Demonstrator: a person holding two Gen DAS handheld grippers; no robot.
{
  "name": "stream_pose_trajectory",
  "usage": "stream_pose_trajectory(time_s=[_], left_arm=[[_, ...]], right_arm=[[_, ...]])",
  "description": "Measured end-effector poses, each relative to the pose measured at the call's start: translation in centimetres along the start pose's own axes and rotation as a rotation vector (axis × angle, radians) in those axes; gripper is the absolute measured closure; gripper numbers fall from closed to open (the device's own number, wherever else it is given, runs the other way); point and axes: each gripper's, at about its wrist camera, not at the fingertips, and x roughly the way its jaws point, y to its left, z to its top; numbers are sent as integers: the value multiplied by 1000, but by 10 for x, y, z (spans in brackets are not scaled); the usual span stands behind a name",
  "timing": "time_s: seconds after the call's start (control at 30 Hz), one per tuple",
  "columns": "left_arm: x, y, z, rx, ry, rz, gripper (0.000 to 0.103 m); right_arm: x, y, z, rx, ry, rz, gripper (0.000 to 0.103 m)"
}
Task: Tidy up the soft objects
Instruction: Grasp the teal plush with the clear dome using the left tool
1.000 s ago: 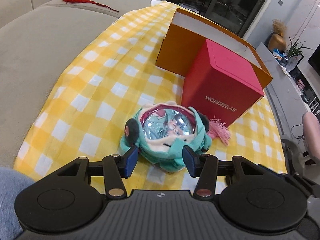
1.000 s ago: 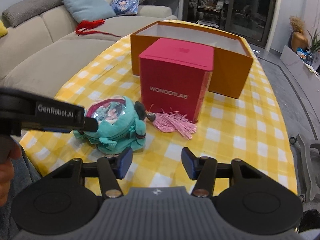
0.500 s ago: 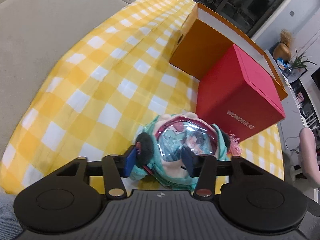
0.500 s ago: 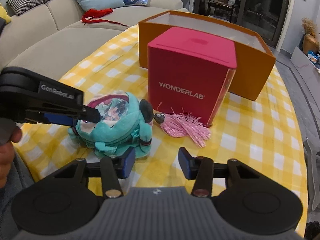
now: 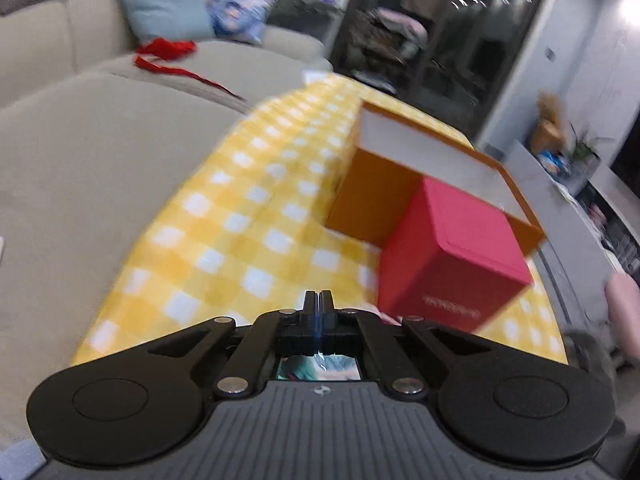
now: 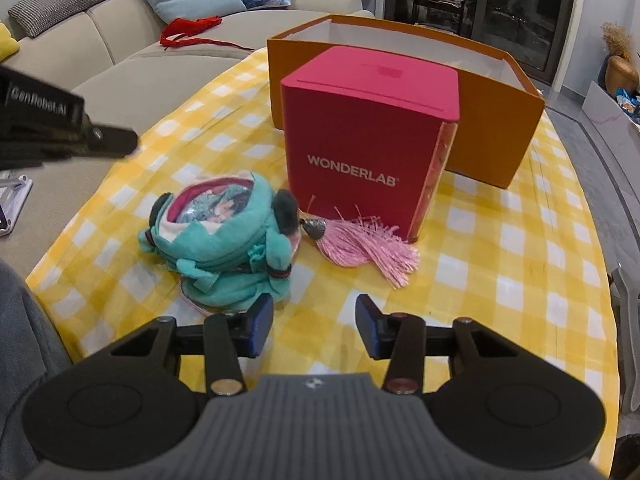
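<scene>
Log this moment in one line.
left gripper: shut, empty | right gripper: open | plush: on cloth | tassel: by red box

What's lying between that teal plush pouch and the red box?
A pink tassel on the checked cloth, between the teal plush pouch and red box, in the right wrist view.

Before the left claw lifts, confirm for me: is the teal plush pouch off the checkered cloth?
No: in the right wrist view the teal plush pouch lies on the yellow checkered cloth, apart from the left claw.
</scene>
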Motion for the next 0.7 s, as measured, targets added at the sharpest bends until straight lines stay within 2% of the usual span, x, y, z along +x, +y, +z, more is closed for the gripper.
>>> stream_pose_trajectory(time_s=[0.07,0.1,0.17,0.3,0.4,0.57,0.7], left_arm=[[5,-7,-2,41,74,-61,96],[6,-15,-5,104,91,-56,93],[7,-30,-12,229,103,-41,82],[11,-45,-24,322,131,-74,56],[15,-59,-36,421,123,-40,43],[37,-83,-56,653,168,96,42],[45,-90,-69,746,156,136,44]], right_arm=[[1,1,2,-3,-1,-12,58],[1,0,2,0,0,-17,58],[-1,-3,0,12,1,-16,58],[-2,-9,-6,23,13,-22,58],[-2,-13,-10,34,20,-27,58],[1,-17,-12,48,34,-42,58],[2,-18,-15,48,39,-45,58]])
